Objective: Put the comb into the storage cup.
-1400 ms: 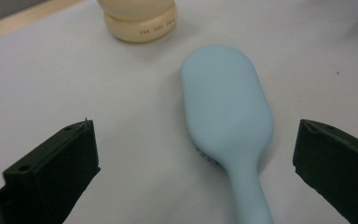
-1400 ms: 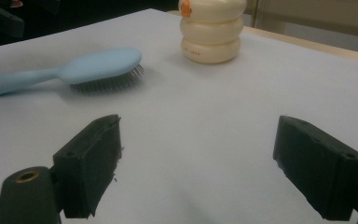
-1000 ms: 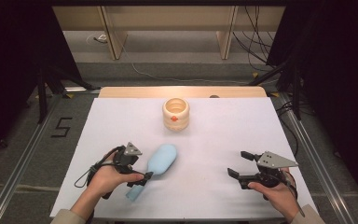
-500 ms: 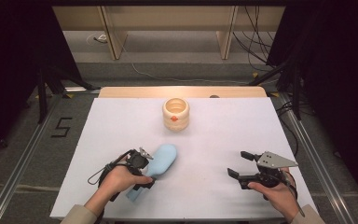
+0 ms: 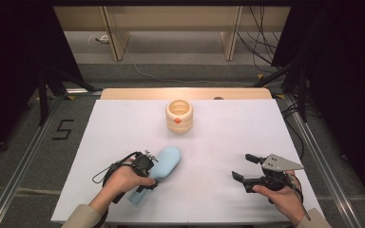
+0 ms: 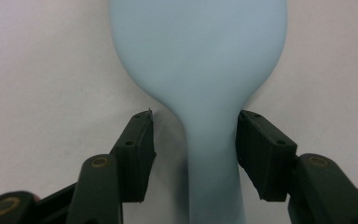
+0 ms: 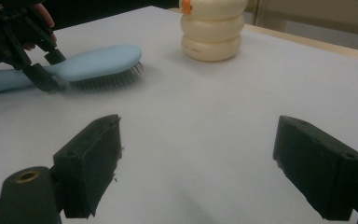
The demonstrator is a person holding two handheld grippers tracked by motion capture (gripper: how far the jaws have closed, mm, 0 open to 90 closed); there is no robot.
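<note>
A light blue hairbrush (image 5: 167, 161) lies bristles down on the white table (image 5: 218, 142), its handle pointing toward the front left. My left gripper (image 5: 148, 180) is open and straddles the narrow neck of the brush (image 6: 200, 56). In the left gripper view, one pad sits right at the handle's edge and the other stands a small gap away. My right gripper (image 5: 242, 167) hovers open near the front right, with nothing between its pads (image 7: 93, 163). From there the brush (image 7: 98, 60) and the left gripper (image 7: 42, 70) show at the upper left.
A cream ribbed container (image 5: 179, 115) with an orange mark stands at the back centre of the table, also seen as the cream container (image 7: 212, 28) in the right gripper view. A wooden strip runs along the table's far edge. Dark floor and metal rails surround the table.
My left gripper moved in from the left and lowered over the brush's handle neck. The brush and the right gripper have stayed put.
</note>
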